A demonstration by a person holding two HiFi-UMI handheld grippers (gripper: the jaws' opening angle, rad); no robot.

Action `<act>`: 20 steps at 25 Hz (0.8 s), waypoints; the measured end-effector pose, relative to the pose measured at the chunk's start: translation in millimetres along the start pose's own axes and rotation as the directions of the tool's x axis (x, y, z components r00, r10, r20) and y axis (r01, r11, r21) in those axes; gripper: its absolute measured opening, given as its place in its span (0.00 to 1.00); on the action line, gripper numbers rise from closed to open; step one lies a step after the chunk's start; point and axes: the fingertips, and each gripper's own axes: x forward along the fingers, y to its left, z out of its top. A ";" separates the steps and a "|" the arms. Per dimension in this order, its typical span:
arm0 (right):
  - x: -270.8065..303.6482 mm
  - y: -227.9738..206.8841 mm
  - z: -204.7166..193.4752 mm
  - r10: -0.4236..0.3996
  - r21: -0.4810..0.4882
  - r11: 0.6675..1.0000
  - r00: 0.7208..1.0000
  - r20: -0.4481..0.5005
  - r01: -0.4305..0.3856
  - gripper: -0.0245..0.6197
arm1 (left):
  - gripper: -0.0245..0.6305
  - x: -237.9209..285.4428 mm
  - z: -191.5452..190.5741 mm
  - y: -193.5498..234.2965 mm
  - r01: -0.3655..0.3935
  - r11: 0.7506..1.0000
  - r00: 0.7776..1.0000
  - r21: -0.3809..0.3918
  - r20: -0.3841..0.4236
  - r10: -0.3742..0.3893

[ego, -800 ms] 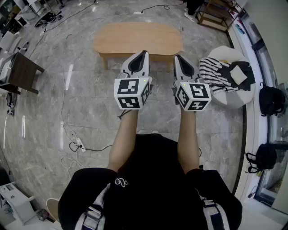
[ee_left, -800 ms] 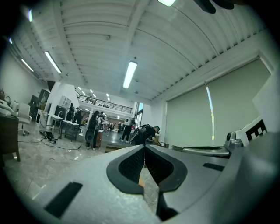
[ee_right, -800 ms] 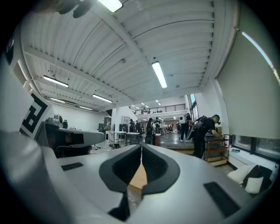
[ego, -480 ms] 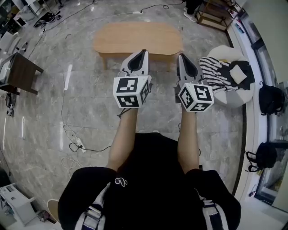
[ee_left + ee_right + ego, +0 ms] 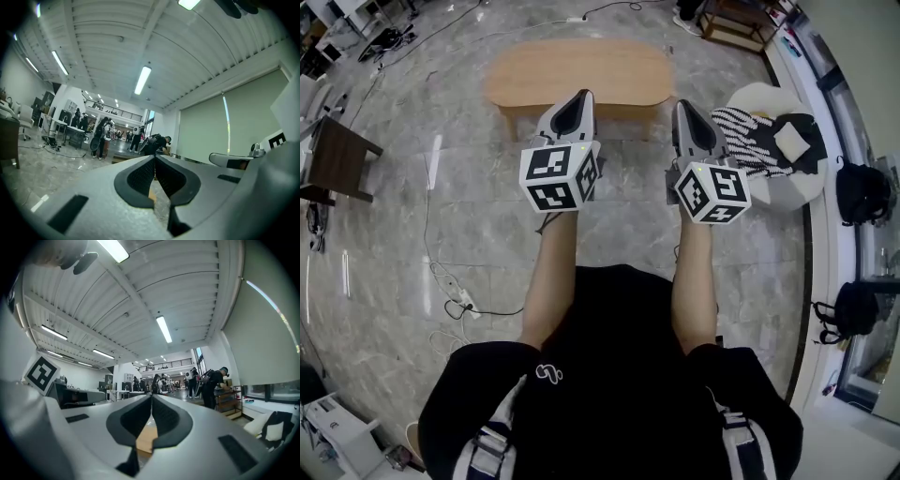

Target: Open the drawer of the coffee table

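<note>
Approach looks to be the step in hand: left gripper (image 5: pixel 581 97) and right gripper (image 5: pixel 682 107), jaws pressed together on nothing, hover level on the near side of the coffee table (image 5: pixel 581 70). Next, one must sink to that side and part its jaws for the drawer, which no view shows. Head view lays out the whole tabletop; gripper views catch only a wooden sliver, plus people (image 5: pixel 213 385) beyond the table.
</note>
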 end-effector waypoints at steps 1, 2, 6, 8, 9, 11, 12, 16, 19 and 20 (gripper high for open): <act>-0.2 0.3 0.8 -0.005 0.001 1.000 1.000 0.003 0.005 0.06 | 0.05 0.2 0.2 1.5 0.004 1.000 1.000 0.000 0.000 -0.004; -0.5 0.6 1.6 -0.011 0.000 1.000 1.000 0.006 0.011 0.06 | 0.05 0.5 0.2 2.8 0.008 1.000 1.000 0.000 0.000 -0.008; -1.3 -2.6 -1.1 -0.025 -0.010 1.000 1.000 0.007 0.025 0.06 | 0.05 6.0 -3.8 5.3 0.021 1.000 1.000 -0.004 -0.005 -0.021; -4.5 -11.3 -3.2 -0.040 -0.003 0.999 0.999 0.006 0.040 0.06 | 0.05 9.9 -8.0 1.1 0.031 1.000 0.999 -0.002 -0.012 -0.031; -6.3 -15.7 -3.5 -0.048 0.002 0.999 0.999 0.009 0.048 0.06 | 0.05 11.1 -10.0 -1.5 0.038 0.999 0.999 0.001 -0.016 -0.038; -7.6 -20.4 -4.3 -0.063 0.009 0.998 0.998 0.018 0.063 0.06 | 0.05 11.8 -13.5 -3.0 0.050 0.999 0.999 0.010 -0.020 -0.050; -6.8 -20.7 -5.6 -0.068 0.011 0.998 0.997 0.022 0.068 0.06 | 0.05 11.7 -15.2 -1.3 0.054 0.998 0.998 0.013 -0.021 -0.053; 0.6 -21.8 -15.8 -0.062 0.007 0.998 0.998 0.028 0.062 0.06 | 0.05 13.1 -26.6 8.6 0.046 0.999 0.999 0.010 -0.019 -0.046; 5.3 -27.3 -22.6 -0.057 0.009 0.998 0.998 0.040 0.057 0.06 | 0.05 16.7 -37.3 14.2 0.034 0.999 0.999 0.027 -0.023 -0.034; 7.1 -29.8 -24.5 -0.057 0.013 0.998 0.997 0.046 0.056 0.06 | 0.05 18.1 -39.5 17.5 0.024 0.999 0.999 0.040 -0.021 -0.024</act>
